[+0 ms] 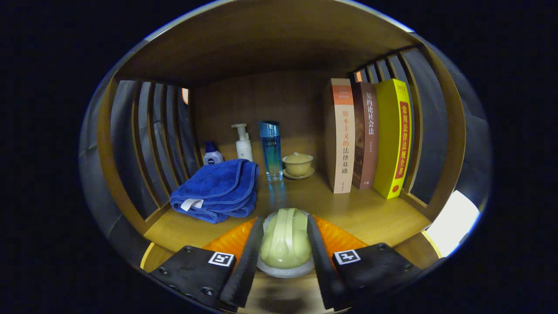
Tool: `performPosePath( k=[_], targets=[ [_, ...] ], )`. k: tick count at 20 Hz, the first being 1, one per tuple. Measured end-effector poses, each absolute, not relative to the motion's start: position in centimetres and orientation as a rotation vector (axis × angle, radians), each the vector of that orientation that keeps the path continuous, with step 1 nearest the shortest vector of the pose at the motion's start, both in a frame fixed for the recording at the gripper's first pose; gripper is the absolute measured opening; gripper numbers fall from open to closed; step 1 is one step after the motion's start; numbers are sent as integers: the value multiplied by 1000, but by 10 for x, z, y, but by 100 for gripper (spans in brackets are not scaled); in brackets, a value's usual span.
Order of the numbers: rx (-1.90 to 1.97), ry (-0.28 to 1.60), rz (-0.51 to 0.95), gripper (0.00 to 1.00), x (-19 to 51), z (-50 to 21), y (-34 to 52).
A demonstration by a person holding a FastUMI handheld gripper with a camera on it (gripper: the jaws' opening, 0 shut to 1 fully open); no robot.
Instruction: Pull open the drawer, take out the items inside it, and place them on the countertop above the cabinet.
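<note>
Gripper fingers are clamping a pale green soap on its dish, lower centre; I am judging the smooth soap could slip out.

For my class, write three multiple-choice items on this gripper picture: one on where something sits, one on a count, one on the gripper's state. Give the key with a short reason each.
1. Where is the folded blue towel?
A. Leaning on the books
B. On the countertop, in front of the two pump bottles
C. Between the fingers

2. How many books stand upright beside the lidded cup?
A. Three
B. One
C. Five

3. What is the gripper doing?
A. Open over the towel
B. Shut on nothing
C. Shut on the pale green object

Key: 1 B, the towel lies ahead of both bottles. 2 A, three spines show. 3 C, both fingers press its sides.
</note>
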State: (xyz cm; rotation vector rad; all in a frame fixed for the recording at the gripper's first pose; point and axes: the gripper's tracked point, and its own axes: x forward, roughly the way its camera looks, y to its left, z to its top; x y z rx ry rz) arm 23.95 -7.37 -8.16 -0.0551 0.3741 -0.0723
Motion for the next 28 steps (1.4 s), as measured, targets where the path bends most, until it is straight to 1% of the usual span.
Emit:
performPosePath(
  k=[4, 7, 13, 18, 21, 28],
  targets=[
    [-52, 313, -63, 82, 223, -45, -62],
    [-73, 256, -61, 88, 202, -10, -58],
    [-90, 144, -20, 89, 145, 46, -38],
    [-88, 71, -9, 89, 95, 64, -36],
    [-68, 44, -8, 89, 66, 57, -34],
    [-24, 24, -60, 89, 5, -7, -45]
  ],
)
